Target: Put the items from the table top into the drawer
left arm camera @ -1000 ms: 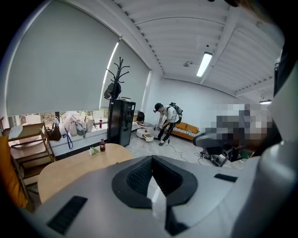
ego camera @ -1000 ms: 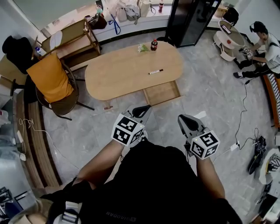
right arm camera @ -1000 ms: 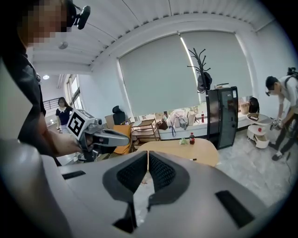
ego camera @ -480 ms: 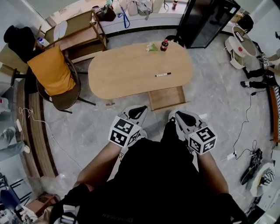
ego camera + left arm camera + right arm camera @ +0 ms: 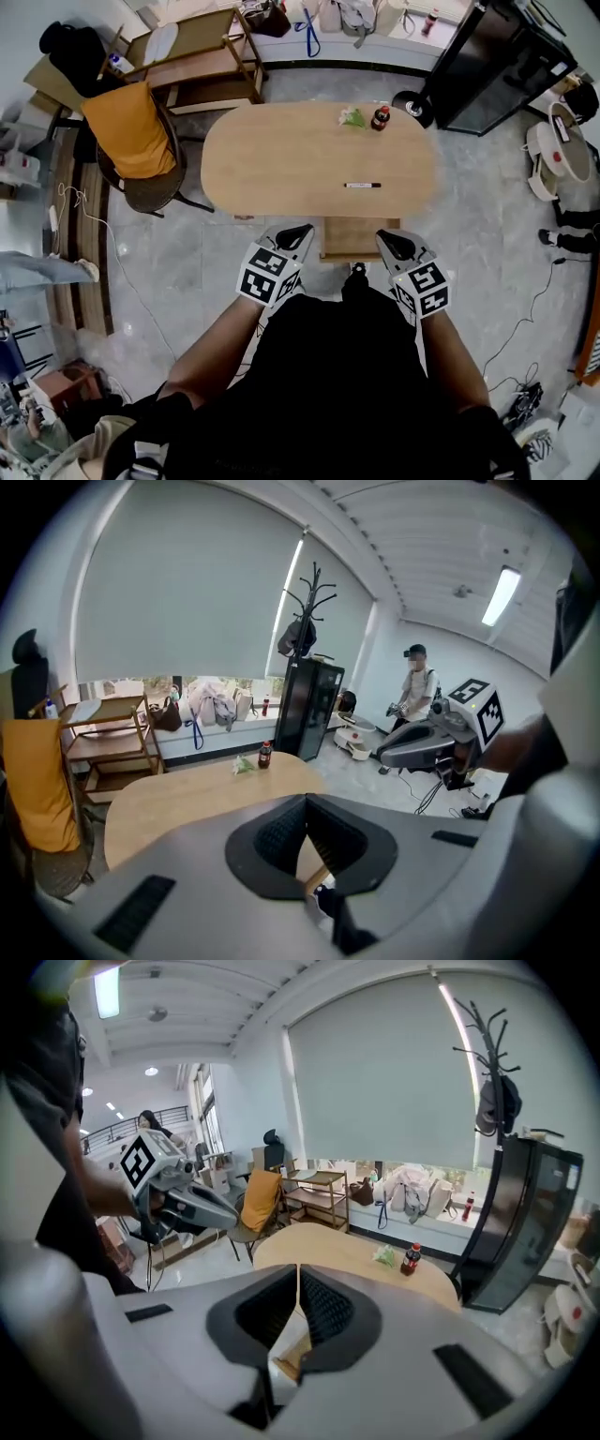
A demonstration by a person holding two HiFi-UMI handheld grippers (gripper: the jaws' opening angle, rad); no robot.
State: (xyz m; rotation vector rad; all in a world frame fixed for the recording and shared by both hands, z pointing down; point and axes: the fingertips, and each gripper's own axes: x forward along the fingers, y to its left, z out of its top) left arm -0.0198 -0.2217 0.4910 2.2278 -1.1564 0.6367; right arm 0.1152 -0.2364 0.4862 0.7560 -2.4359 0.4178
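The left hand-held gripper (image 5: pixel 302 229) and right hand-held gripper (image 5: pixel 385 235) are closed and empty, flanking the open light wooden drawer (image 5: pixel 352 240) at centre frame. A slim black marker pen (image 5: pixel 362 186) lies on the oval light-wood tabletop (image 5: pixel 281 159).

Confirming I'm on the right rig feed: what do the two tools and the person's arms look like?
Both the left tool and right tool have pale grey bodies, black ribbed pads and a white cube of black square markers. No cables show. The person wears a black top, forearms bare.
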